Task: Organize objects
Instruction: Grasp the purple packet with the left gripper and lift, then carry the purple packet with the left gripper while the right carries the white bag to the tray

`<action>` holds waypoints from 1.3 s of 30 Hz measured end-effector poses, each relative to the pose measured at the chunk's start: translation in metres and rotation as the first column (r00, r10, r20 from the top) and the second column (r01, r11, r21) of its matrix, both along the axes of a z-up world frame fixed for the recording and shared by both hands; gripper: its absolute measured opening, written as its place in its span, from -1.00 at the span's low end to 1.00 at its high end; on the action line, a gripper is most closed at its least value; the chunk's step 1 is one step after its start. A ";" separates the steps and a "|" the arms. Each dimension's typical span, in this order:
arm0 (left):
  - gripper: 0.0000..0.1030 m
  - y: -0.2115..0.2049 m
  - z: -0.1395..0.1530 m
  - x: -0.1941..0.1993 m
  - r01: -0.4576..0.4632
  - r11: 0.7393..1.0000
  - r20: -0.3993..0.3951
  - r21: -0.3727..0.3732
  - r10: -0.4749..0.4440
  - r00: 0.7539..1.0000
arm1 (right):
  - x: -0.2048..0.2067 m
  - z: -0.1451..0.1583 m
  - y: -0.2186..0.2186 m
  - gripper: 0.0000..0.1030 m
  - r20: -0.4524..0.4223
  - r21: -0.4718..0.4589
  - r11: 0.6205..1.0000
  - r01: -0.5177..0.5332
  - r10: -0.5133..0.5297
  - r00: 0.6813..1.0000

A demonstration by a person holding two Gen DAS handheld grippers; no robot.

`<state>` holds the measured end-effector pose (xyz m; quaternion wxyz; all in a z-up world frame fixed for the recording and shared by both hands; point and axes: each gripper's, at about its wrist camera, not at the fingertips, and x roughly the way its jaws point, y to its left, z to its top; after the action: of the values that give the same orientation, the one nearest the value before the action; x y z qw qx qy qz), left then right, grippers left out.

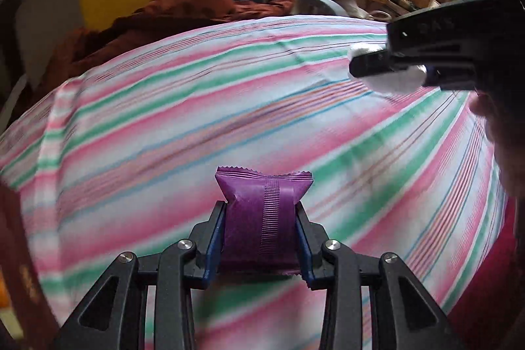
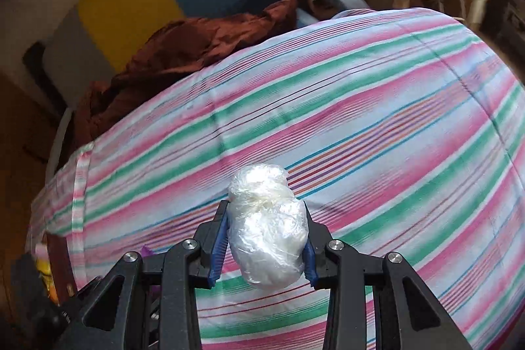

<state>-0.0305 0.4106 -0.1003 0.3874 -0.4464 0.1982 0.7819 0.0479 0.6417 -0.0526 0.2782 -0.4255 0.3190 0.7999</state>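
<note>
Left gripper jaws pinched the purple packet, right gripper jaws pinched the plastic-wrapped bundle, both lifted over the striped bed sheet at lower centre, presumably for sorting

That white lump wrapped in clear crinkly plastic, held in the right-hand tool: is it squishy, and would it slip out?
The white plastic-wrapped bundle probably squashes easily: its film is crumpled and it bulges past the right gripper. The glossy wrap may be slippery, though both blue pads press on its sides. It looks light for its size.
</note>
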 end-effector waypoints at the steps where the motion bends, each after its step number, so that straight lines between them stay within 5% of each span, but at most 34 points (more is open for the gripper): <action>1: -0.26 -0.012 0.001 0.003 -0.022 1.000 -0.003 0.007 0.022 1.000 | -0.007 -0.001 -0.008 -0.26 0.004 0.007 0.999 -0.047 0.047 0.999; 5: -0.26 -0.052 0.001 0.011 -0.107 0.993 0.001 0.051 0.107 0.994 | -0.025 -0.002 -0.036 -0.26 -0.004 0.021 0.981 -0.191 0.191 0.982; 14: -0.26 -0.062 -0.003 0.016 -0.098 0.989 -0.038 0.109 0.103 0.994 | -0.052 -0.016 -0.095 -0.26 0.040 0.073 0.905 -0.419 0.418 0.908; 39: -0.23 -0.062 -0.009 0.015 -0.098 0.985 -0.047 0.140 0.106 0.993 | -0.061 -0.038 -0.103 -0.26 0.148 0.096 0.877 -0.470 0.455 0.878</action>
<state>-0.0157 0.3481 -0.1095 0.3712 -0.4068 0.1309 0.8244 -0.0133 0.5387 -0.0902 0.1245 -0.5180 0.1383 0.8349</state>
